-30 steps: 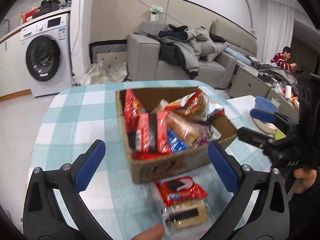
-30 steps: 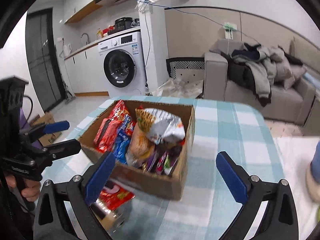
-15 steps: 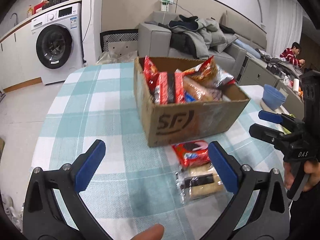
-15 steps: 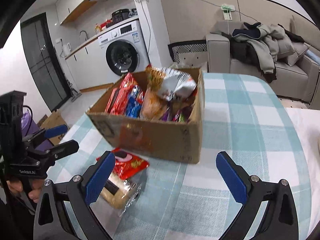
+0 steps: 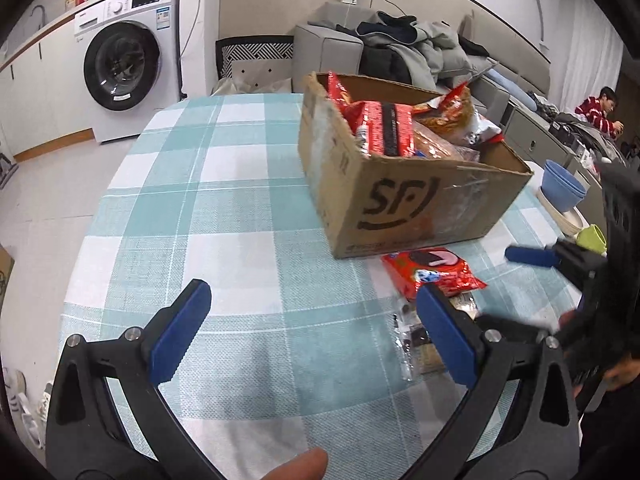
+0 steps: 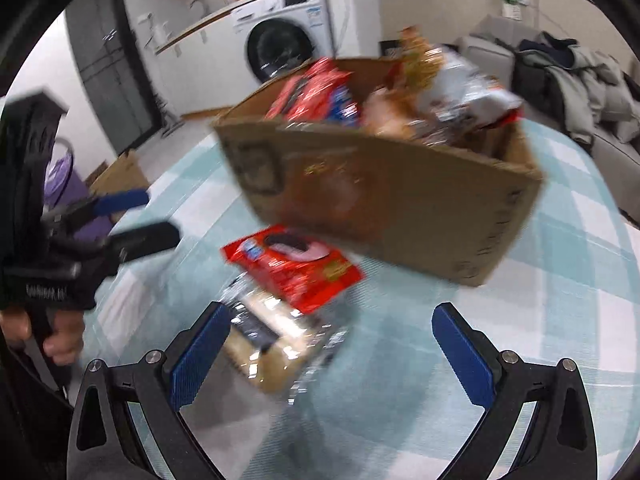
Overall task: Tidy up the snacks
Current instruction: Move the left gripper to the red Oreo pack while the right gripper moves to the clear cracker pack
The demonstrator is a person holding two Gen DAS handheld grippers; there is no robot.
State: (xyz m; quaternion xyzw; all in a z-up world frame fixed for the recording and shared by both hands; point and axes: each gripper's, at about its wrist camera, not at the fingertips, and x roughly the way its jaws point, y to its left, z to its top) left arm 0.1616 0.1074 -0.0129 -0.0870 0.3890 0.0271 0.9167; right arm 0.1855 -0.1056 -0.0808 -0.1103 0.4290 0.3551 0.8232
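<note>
A cardboard box [image 5: 400, 196] full of snack packets stands on the checked tablecloth [image 5: 224, 208]; it also shows in the right wrist view [image 6: 384, 196]. In front of it lie a red cookie packet [image 5: 434, 268] [image 6: 296, 266] and a clear-wrapped beige cracker pack [image 6: 272, 344], partly hidden behind my left finger [image 5: 446, 332]. My left gripper [image 5: 312, 332] is open and empty above bare cloth left of the packets. My right gripper [image 6: 332, 352] is open and empty, low over the cracker pack.
Blue bowls [image 5: 562, 186] and a green cup [image 5: 592, 236] sit at the table's right side. A washing machine [image 5: 128, 64], a sofa with clothes [image 5: 404, 48] and a seated person [image 5: 600, 110] are beyond the table. The right wrist view is blurred.
Both grippers have dropped lower and closer to the table. The right gripper has come in over the two packets; the left has swung left of them. Both stay open.
</note>
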